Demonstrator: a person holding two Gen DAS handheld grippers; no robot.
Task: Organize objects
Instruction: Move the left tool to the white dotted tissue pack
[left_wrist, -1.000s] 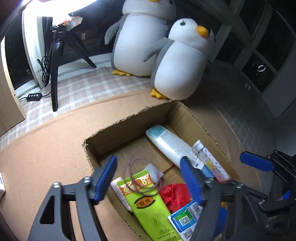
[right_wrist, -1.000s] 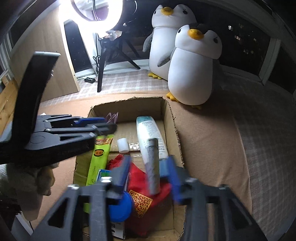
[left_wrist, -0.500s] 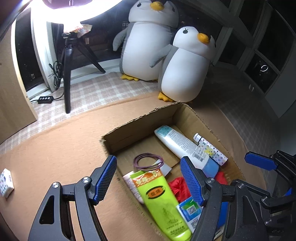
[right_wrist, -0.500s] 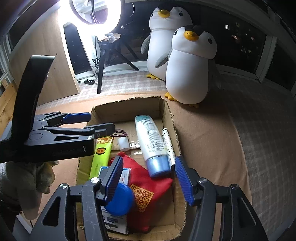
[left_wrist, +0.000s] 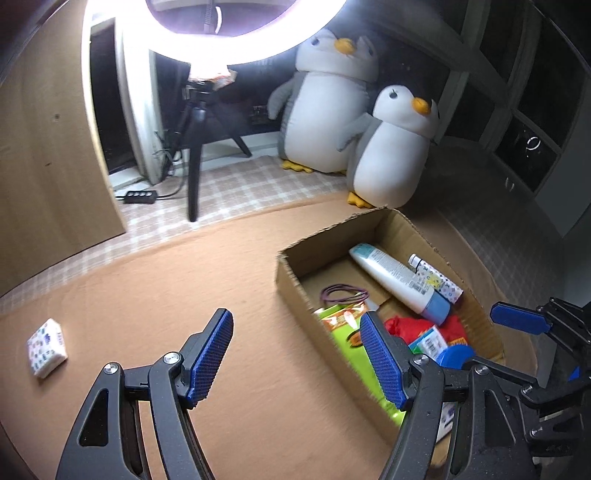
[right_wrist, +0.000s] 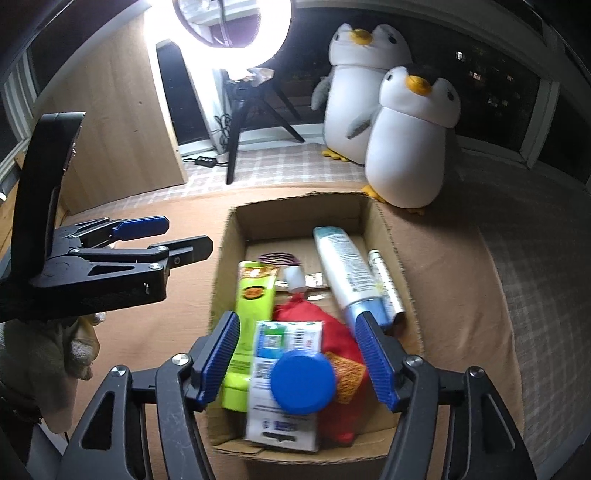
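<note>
An open cardboard box (right_wrist: 295, 208) (left_wrist: 332, 236) sits on the tan mat. It holds a white and blue tube (right_wrist: 351, 273), a slim patterned tube (right_wrist: 384, 280), a green pouch (right_wrist: 251, 306), a red pouch (right_wrist: 328, 325), hair ties (right_wrist: 277, 257), a carton (right_wrist: 284, 369) and a blue lid (right_wrist: 303, 380). My right gripper (right_wrist: 299, 354) is open and empty above the box's near end. My left gripper (left_wrist: 295, 354) is open and empty, over the mat left of the box. A small tissue pack (left_wrist: 47, 347) lies on the mat at far left.
Two plush penguins (left_wrist: 391, 151) stand behind the box. A ring light on a tripod (left_wrist: 194, 147) and a power strip (left_wrist: 140, 195) are at the back left. A wooden panel (left_wrist: 48, 155) stands at left.
The slim patterned tube left my right gripper and now lies in the box. Both grippers have pulled back; my left gripper swung left, bringing the tissue pack into view.
</note>
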